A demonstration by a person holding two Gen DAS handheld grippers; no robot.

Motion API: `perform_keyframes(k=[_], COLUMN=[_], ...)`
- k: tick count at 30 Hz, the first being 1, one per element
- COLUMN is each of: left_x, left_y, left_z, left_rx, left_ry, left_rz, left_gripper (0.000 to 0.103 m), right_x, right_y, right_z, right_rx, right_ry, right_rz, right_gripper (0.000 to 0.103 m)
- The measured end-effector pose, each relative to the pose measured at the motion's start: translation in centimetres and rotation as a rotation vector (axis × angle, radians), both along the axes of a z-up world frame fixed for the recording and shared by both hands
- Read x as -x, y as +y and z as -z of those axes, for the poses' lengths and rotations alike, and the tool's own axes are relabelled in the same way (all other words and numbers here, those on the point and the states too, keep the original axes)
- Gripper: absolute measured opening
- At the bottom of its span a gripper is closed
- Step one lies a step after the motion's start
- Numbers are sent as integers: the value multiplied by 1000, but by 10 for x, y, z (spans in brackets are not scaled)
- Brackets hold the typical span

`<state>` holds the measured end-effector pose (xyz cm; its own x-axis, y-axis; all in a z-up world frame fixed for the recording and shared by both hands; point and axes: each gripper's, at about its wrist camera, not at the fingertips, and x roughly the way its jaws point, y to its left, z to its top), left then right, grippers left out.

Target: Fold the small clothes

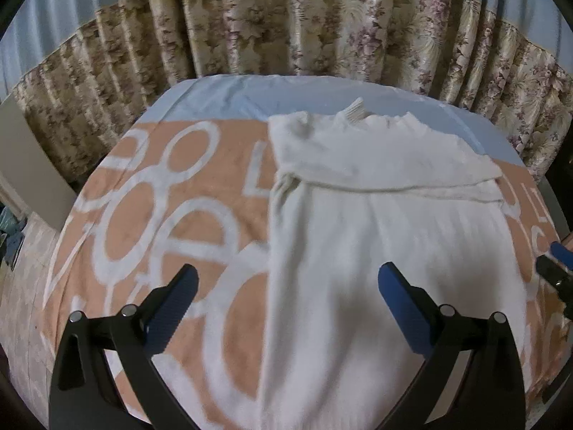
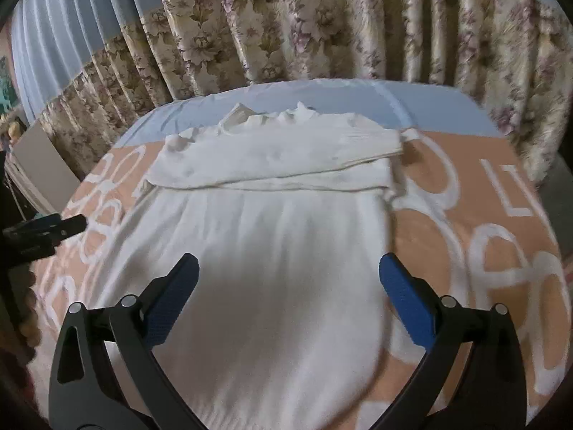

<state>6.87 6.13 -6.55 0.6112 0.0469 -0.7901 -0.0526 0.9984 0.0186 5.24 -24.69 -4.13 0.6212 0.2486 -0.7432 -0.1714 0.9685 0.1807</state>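
Observation:
A white knit sweater (image 1: pixel 376 222) lies flat on an orange and white patterned blanket (image 1: pixel 172 215), collar at the far end, both sleeves folded across the chest. It also shows in the right wrist view (image 2: pixel 272 236). My left gripper (image 1: pixel 288 276) is open and empty above the sweater's lower left part. My right gripper (image 2: pixel 289 265) is open and empty above the sweater's lower right part. The right gripper shows at the right edge of the left wrist view (image 1: pixel 555 265). The left gripper shows at the left edge of the right wrist view (image 2: pixel 50 229).
The blanket (image 2: pixel 483 222) covers a bed with a pale blue sheet (image 1: pixel 250 98) at the far end. Floral curtains (image 1: pixel 286 18) hang behind the bed. A grey panel (image 1: pixel 25 165) stands at the left.

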Motion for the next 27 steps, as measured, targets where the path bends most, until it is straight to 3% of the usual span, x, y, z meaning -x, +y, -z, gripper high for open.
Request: perform_keyframes(k=[4, 7, 15, 23, 27], left_x=[27, 41, 63, 76, 76], left_y=[15, 22, 8, -36, -48], left_z=[5, 10, 34, 41, 46], left_rx=[-4, -1, 22, -33, -52], left_ry=[8, 17, 63, 51, 55], left_rz=[-19, -15, 38, 144, 177], left_gripper=[101, 101, 101, 101, 101], right_x=[25, 40, 77, 99, 100], right_y=[-3, -9, -33, -30, -33], right_z=[-4, 0, 28, 58, 58], right_rx=[35, 58, -73, -71, -91], right_ry=[-29, -3, 140, 237, 237], right_rz=[20, 50, 18, -15, -23], right_gripper=[100, 100, 98, 70, 70])
